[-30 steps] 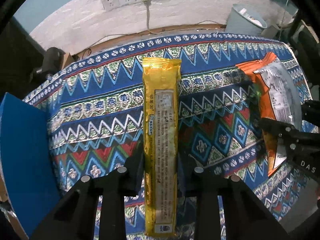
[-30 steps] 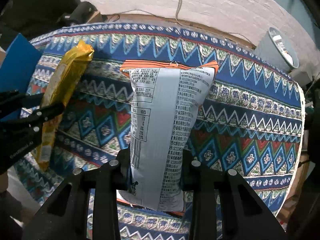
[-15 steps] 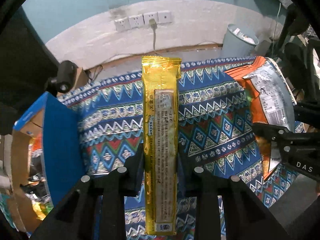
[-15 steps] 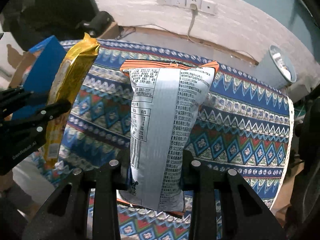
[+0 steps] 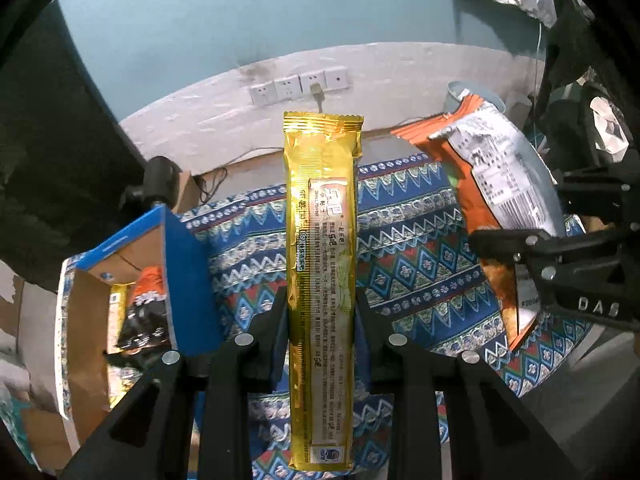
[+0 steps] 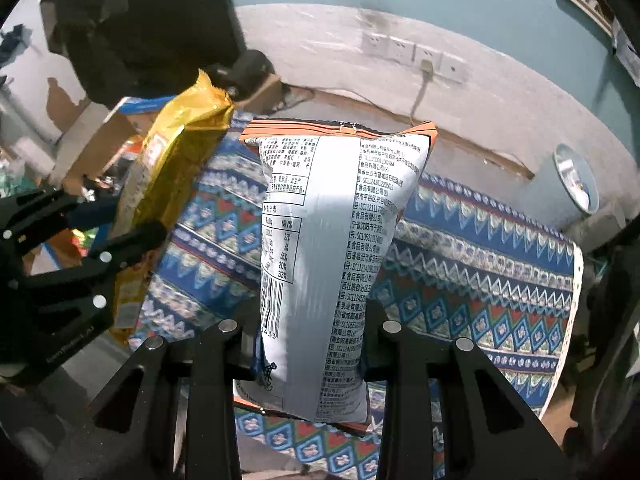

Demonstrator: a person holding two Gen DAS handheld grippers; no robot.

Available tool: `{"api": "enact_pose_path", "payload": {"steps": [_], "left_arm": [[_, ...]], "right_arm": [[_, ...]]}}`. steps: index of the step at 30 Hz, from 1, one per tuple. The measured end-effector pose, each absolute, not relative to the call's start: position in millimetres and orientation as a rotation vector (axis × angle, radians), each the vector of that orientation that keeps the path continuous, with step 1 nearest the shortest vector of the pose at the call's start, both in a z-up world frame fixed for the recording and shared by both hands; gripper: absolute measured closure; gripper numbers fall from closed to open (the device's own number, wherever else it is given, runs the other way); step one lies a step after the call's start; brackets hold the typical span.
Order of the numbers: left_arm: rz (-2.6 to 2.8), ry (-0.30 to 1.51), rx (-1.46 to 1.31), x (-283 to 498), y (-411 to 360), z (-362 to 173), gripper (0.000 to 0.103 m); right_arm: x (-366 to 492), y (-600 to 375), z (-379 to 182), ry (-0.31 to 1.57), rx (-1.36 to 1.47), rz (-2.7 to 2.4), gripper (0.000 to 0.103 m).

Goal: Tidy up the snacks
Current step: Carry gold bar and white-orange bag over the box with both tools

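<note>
Left wrist view shows your left tool (image 5: 320,316) clamped on the long gold snack pack (image 5: 322,240), lifted above the patterned tabletop (image 5: 420,264); your right tool (image 6: 316,328) is clamped on the silver chip bag (image 6: 332,248). Both packs could collide or snag the rim as you head left for the blue box (image 5: 184,264). Its contents are half hidden, so free space is unclear.

We see a long gold snack packet (image 5: 322,280) standing lengthwise, clamped low on its sides, its crimped top edge up. Beside it we see a silver-backed orange chip bag (image 6: 324,248), puffy and upright, printed back with barcode facing us, likewise pinched near its lower half.
</note>
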State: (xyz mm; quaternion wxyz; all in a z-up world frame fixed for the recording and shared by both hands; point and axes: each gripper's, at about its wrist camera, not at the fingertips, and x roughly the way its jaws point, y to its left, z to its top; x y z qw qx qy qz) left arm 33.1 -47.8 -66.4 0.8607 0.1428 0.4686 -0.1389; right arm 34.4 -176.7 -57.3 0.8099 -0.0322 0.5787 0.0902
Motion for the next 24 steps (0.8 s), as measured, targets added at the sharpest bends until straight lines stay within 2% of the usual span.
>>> {"api": "enact_pose_path", "payload": {"steps": [11, 24], "left_arm": [[-0.256, 0.925, 0.260, 13, 3, -40, 0.074], [-0.176, 0.850, 0.181, 7, 82, -17, 0.074]], "right_arm": [[39, -133, -31, 1.191, -0.089, 0.269, 0.072], [61, -57, -36, 1.196, -0.130, 0.367, 0.072]]}}
